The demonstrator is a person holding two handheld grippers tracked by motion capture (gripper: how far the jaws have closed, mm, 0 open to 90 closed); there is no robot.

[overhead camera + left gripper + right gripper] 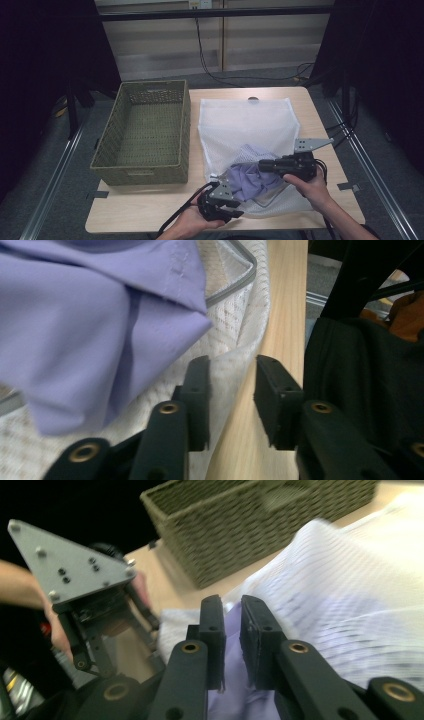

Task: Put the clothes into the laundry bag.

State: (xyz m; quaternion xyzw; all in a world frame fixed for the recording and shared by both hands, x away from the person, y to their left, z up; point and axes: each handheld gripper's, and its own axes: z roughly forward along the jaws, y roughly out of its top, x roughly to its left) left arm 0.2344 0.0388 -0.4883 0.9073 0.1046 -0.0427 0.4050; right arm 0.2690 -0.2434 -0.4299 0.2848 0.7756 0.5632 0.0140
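Note:
A white mesh laundry bag lies on the wooden table, its mouth toward the front edge. A purple cloth sits half inside that mouth. My right gripper comes in from the right and is shut on the purple cloth, which shows between its jaws. At the front edge my left gripper is open, with the bag's mesh rim running between its jaws beside the purple cloth.
A green woven basket stands to the left of the bag, close beside it. The bag's grey zip edge curves around the cloth. Dark curtains and cables surround the table.

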